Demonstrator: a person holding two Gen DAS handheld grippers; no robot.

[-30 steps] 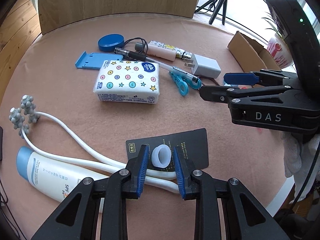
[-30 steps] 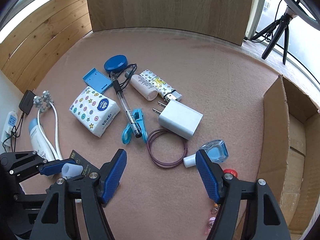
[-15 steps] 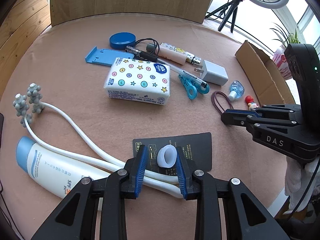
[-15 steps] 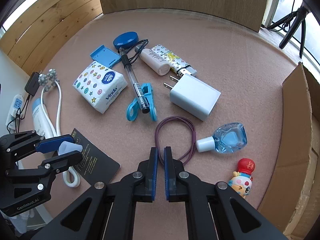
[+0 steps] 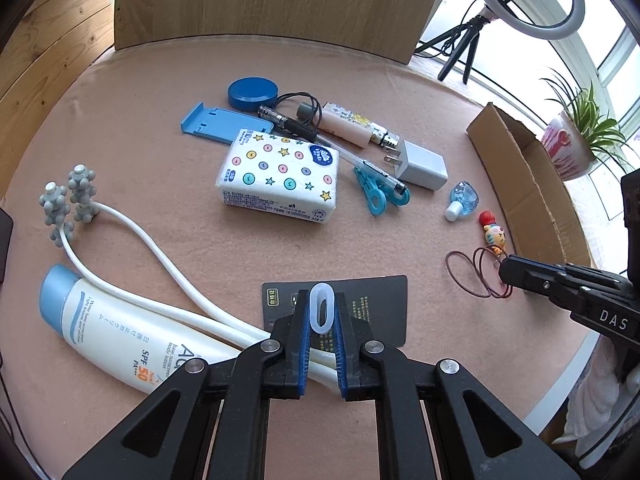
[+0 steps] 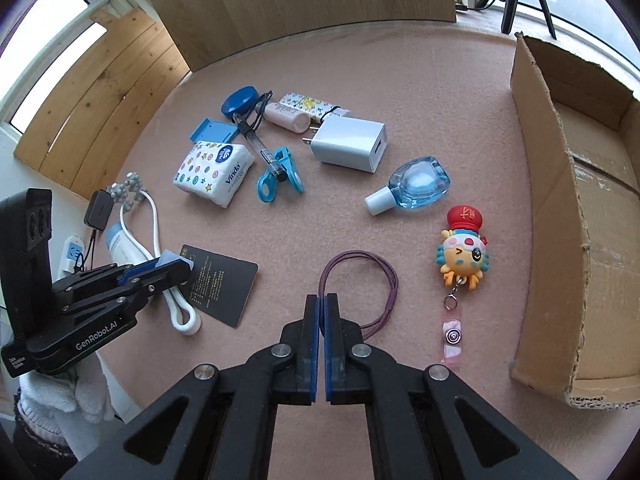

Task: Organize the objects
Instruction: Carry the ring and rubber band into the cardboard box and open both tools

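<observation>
The cardboard box [image 6: 560,184] at the right lies open on its side, and no object shows on the part of its floor in view; its right end is cut off by the frame. The left gripper [image 5: 320,316] has just been closing and now squeezes a soft white ring [image 5: 321,309] flat, above a black card [image 5: 372,300]. The right gripper [image 6: 321,304] is pinched on a purple hair tie [image 6: 372,272]; whether the loop is lifted is unclear. Farther off lie a tissue pack [image 5: 280,176], charger [image 6: 352,142], small bottle [image 6: 416,184] and a toy keychain [image 6: 464,248] near the box.
</observation>
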